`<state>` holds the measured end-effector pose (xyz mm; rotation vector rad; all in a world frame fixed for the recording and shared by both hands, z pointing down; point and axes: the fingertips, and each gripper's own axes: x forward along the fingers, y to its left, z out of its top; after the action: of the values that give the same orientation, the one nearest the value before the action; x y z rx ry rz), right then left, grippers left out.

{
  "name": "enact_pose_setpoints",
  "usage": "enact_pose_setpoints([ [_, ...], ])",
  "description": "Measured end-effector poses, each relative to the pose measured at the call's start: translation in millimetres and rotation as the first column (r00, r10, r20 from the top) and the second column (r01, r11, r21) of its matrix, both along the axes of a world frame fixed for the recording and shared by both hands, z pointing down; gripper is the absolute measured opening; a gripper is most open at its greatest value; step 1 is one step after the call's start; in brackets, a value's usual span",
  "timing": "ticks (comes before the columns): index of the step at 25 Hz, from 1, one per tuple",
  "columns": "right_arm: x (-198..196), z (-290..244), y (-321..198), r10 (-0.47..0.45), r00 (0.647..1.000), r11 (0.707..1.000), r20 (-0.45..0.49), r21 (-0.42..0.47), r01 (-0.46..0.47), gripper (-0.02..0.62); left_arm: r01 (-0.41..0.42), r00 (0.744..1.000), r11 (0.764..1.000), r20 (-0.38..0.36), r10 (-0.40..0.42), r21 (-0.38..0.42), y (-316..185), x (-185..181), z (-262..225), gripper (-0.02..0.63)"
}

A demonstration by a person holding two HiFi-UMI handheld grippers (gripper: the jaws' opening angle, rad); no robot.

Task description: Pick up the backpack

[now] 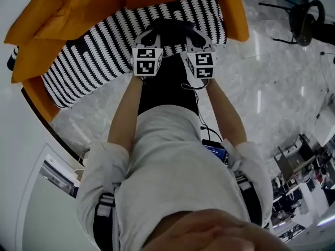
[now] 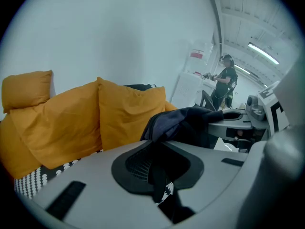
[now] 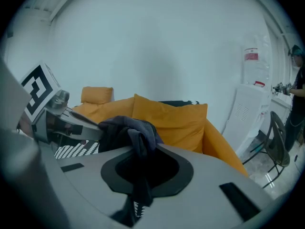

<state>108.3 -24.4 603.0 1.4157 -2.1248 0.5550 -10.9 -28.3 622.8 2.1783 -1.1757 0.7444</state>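
The dark backpack (image 1: 168, 31) hangs in front of me over the sofa, bunched at the top where both grippers meet it. My left gripper (image 1: 150, 40) is shut on its dark fabric, which runs between the pads in the left gripper view (image 2: 160, 144). My right gripper (image 1: 194, 40) is shut on it too, with a fold of the backpack (image 3: 129, 128) drawn down between its pads (image 3: 142, 159). The backpack's bunched top (image 2: 188, 123) stretches across to the right gripper (image 2: 243, 124). The bag's lower part is hidden behind the jaws and my arms.
Under the bag lies the sofa's black-and-white striped seat (image 1: 89, 61), backed by orange cushions (image 1: 78, 9). A black chair (image 1: 306, 17) stands on the glossy floor at far right. A white cabinet (image 3: 250, 109) and a person (image 2: 226, 82) are further off.
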Motion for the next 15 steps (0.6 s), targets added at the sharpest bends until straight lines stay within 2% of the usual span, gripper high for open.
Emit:
enact_pose_setpoints([
  [6,-13.5,-35.0,28.8,-0.004,0.999,0.999,0.051,0.037,0.002,0.062,0.016,0.999,0.999,-0.028,-0.015,0.035,23.1,-11.2,-30.6,0.046],
  [15,-21.9,-106.3,40.4,0.032,0.997,0.994,0.068,0.101,-0.039,0.063,-0.015,0.998,0.994,-0.064,0.022,0.11,33.7,-20.0,-103.1,0.046],
])
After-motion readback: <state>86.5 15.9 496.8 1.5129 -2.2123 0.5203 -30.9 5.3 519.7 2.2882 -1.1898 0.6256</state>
